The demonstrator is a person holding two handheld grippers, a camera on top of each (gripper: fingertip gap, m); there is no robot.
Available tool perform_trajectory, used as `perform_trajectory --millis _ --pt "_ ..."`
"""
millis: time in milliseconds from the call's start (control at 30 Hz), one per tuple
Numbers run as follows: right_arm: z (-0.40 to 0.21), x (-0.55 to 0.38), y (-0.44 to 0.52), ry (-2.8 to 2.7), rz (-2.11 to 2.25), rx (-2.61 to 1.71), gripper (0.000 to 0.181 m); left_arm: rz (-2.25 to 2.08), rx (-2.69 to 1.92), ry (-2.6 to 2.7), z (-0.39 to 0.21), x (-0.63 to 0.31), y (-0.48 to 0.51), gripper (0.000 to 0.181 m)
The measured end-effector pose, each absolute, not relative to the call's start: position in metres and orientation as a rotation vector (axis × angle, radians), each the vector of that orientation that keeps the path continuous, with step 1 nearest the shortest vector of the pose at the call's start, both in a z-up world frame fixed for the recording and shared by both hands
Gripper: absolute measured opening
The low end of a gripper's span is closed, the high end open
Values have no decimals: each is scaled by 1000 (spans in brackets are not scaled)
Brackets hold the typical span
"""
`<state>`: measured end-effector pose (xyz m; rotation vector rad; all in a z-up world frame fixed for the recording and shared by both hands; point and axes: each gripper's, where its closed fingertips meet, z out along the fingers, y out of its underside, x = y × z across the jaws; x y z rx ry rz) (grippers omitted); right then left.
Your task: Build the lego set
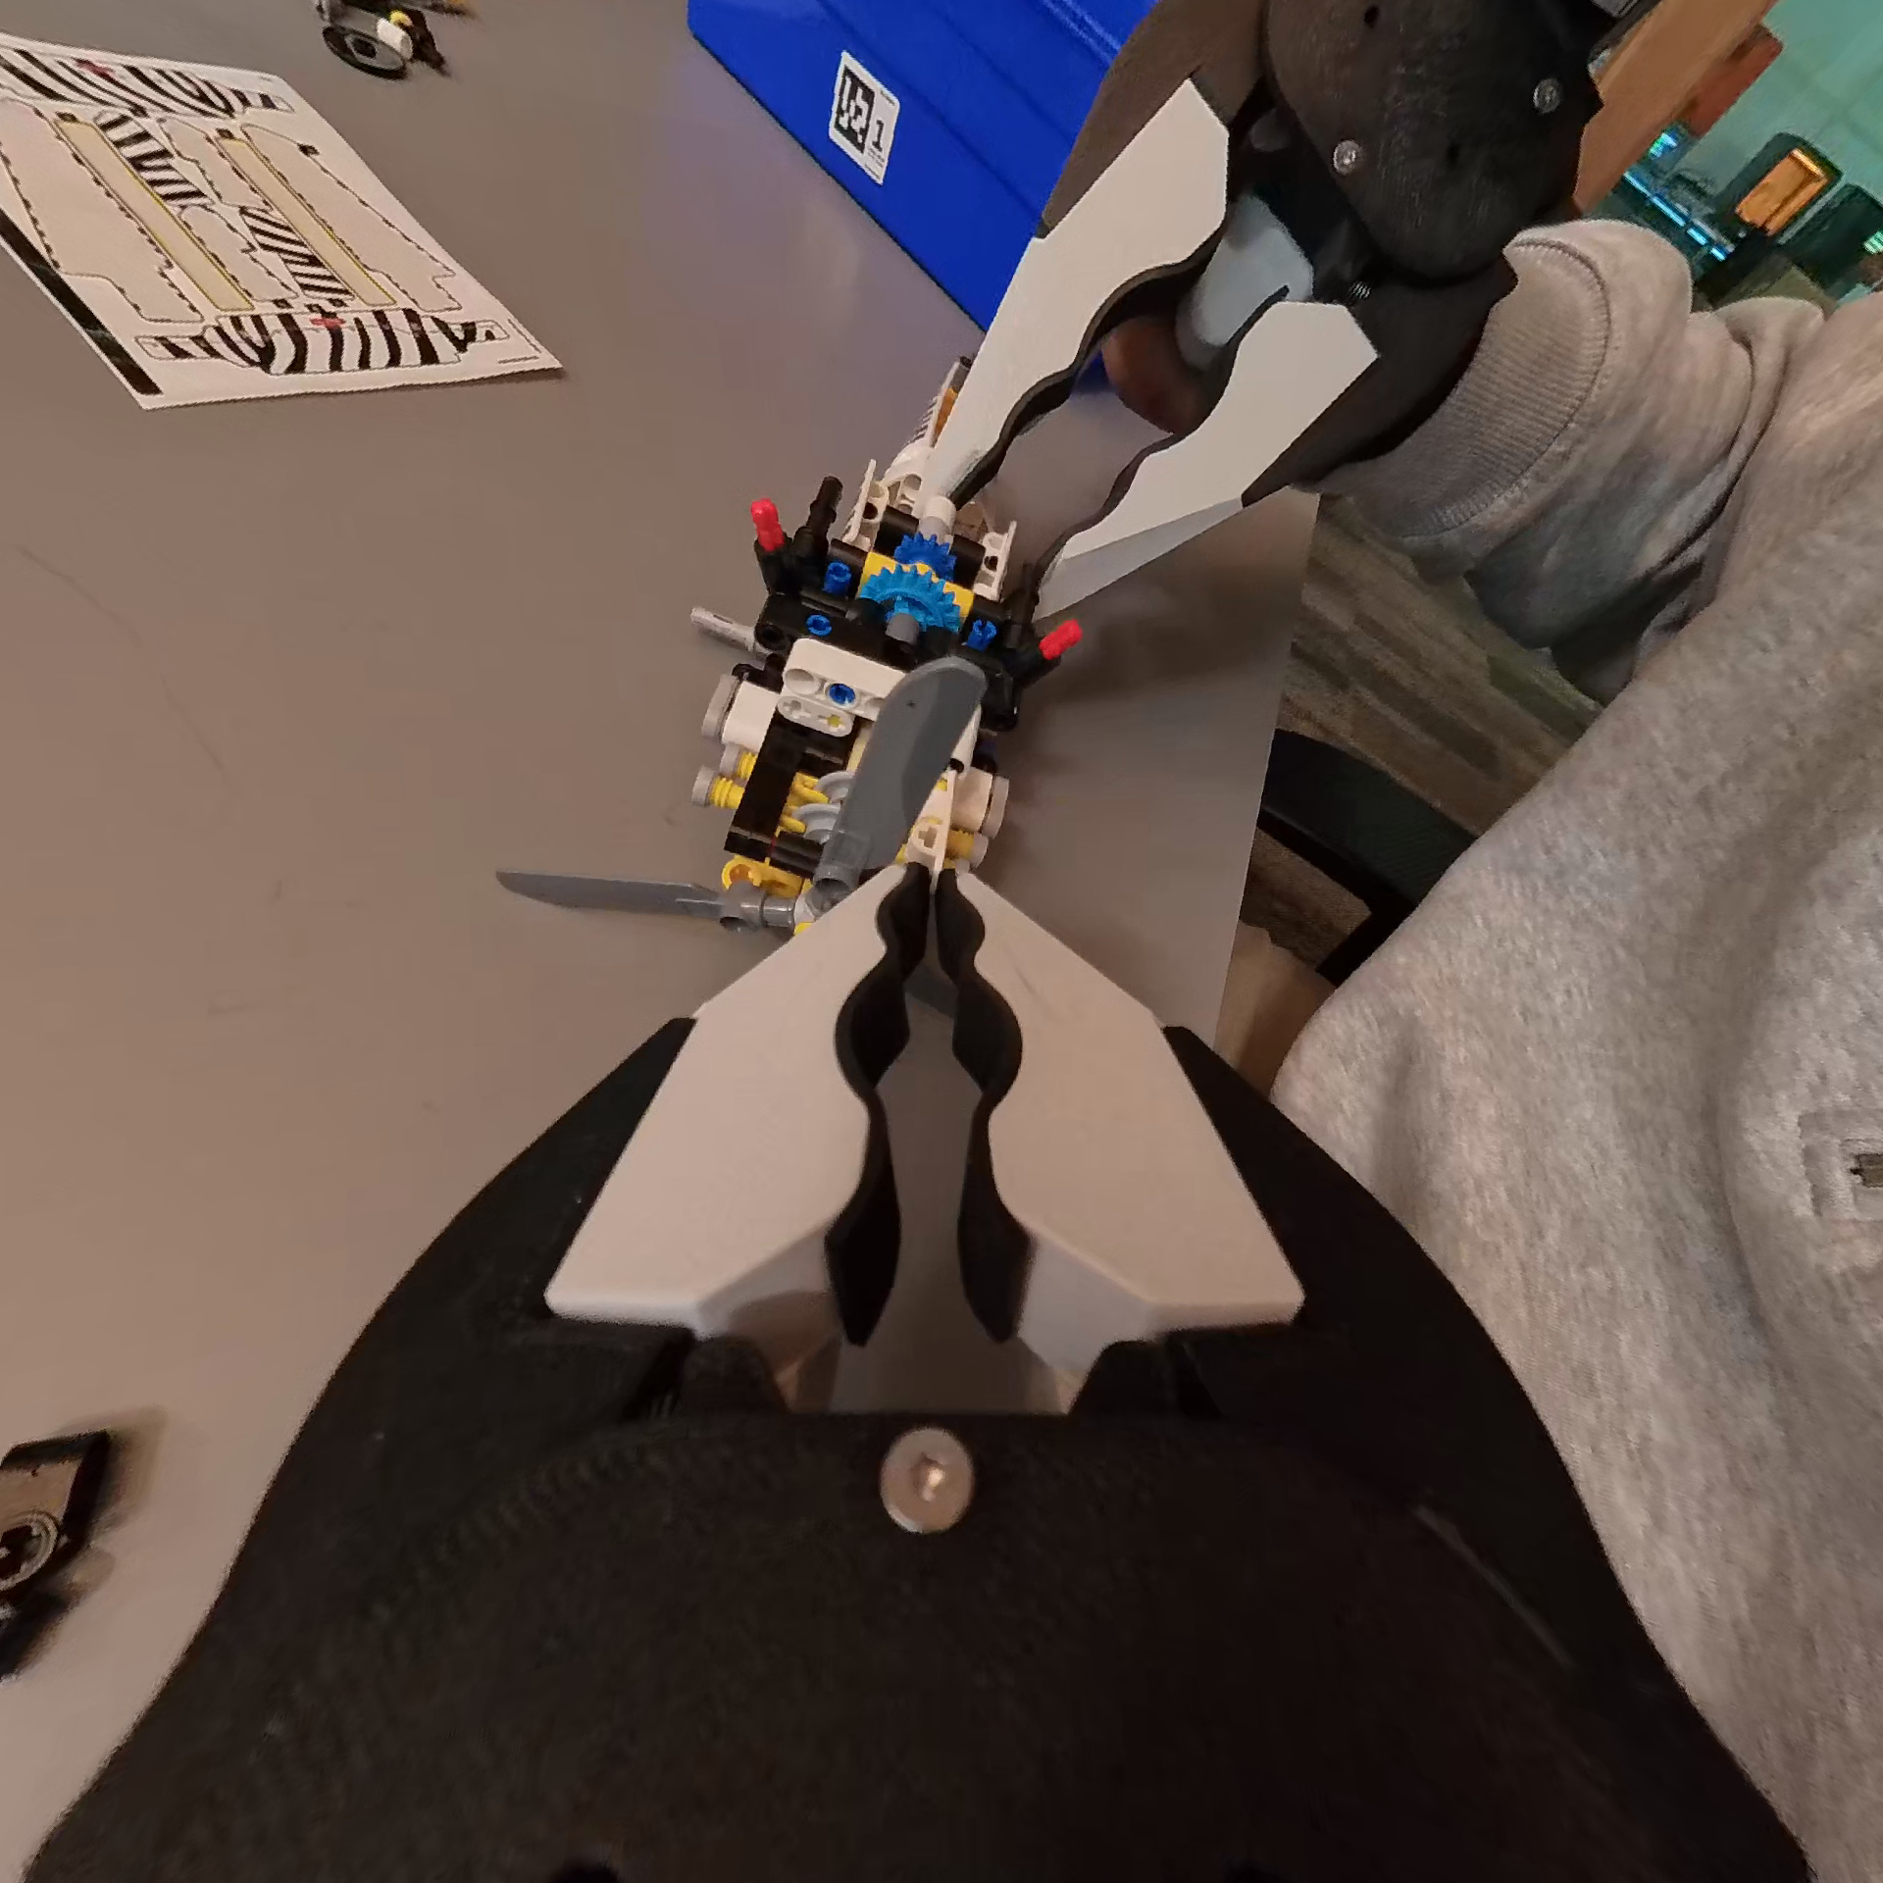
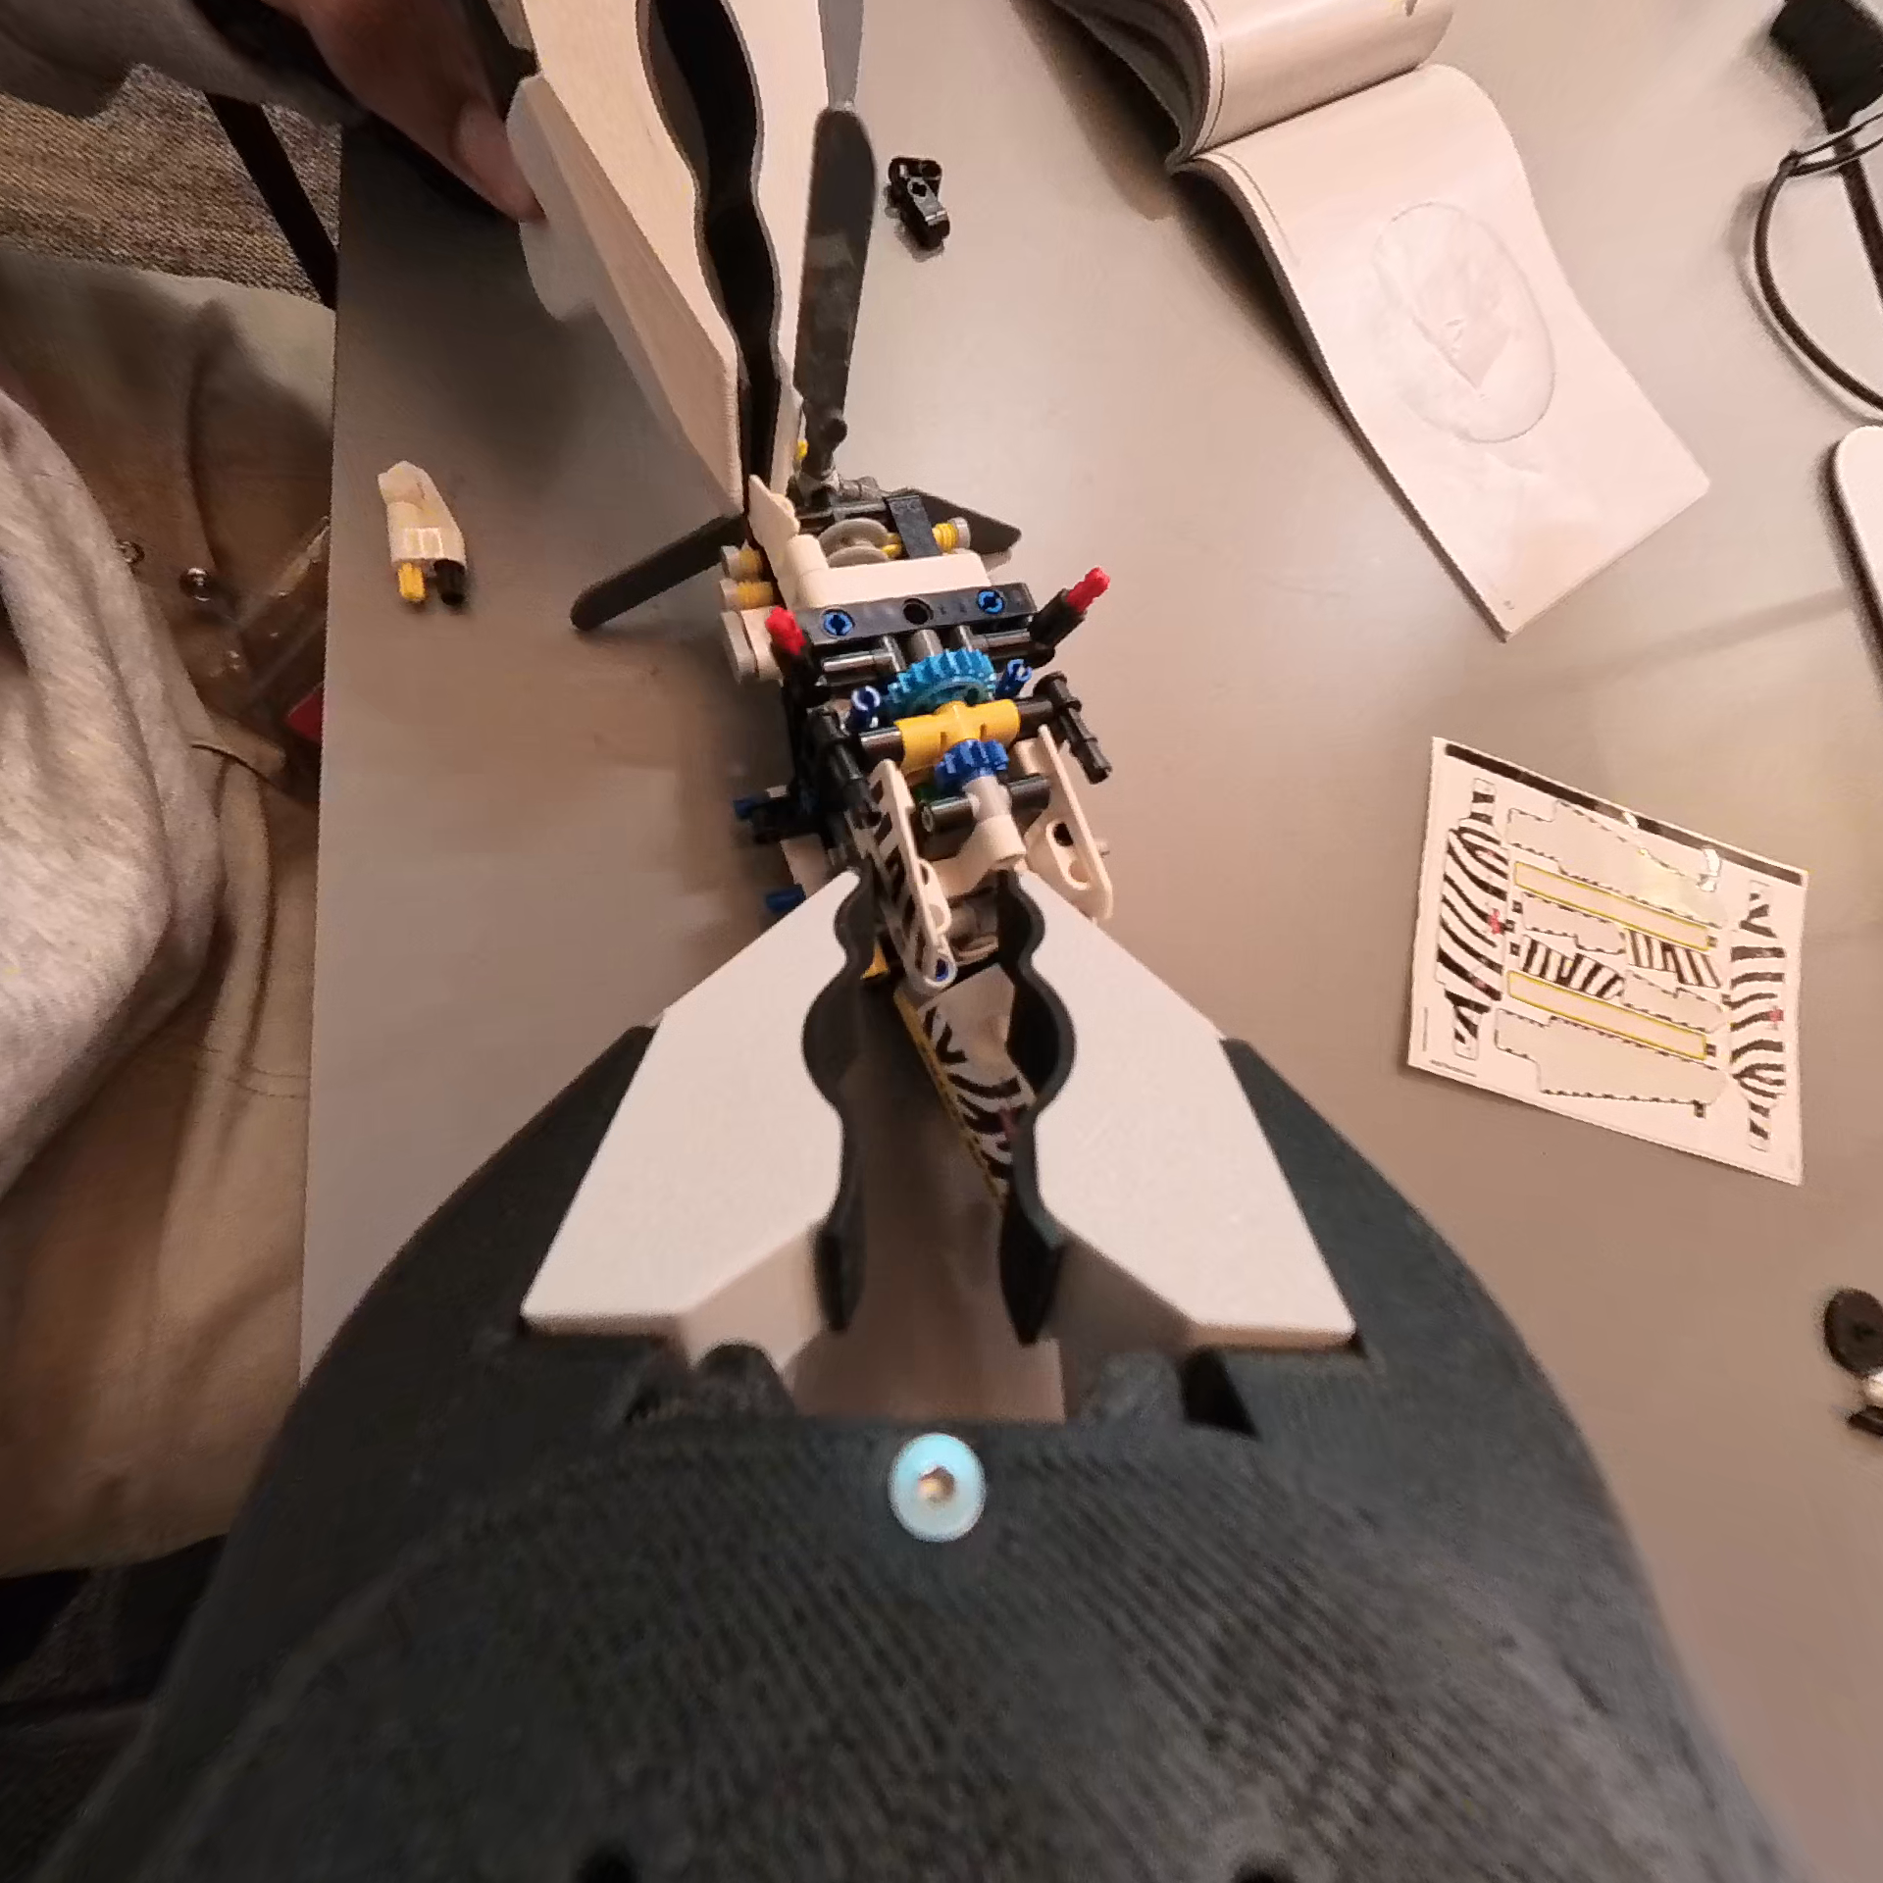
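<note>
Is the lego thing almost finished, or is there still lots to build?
Partly done. The model already has its blue gears, grey blades and a zebra-striped tail. Right now the right claw grips that tail, and the left claw pinches the blade end. Still left: a small loose part, a black piece, and stickers on the sheet.

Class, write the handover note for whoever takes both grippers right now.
Left gripper: nearly shut, pinching the propeller end of the lego model.
Right gripper: shut on the model's zebra-striped tail end.
The model lies on the grey table near its edge, held from both ends.
Done: gear core, grey propeller blades, some stickers.
Left: small white sub-assembly, black connector and sticker sheet still loose; manual open.
</note>
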<state>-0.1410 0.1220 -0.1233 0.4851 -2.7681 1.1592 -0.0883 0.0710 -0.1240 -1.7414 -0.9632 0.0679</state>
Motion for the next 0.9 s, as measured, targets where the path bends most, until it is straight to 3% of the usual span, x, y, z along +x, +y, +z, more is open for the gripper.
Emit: perform_trajectory --millis 900 --pt "-124 -143 122 -2797 1163 456 21 190 -1787 -977 -126 -94 71 0"
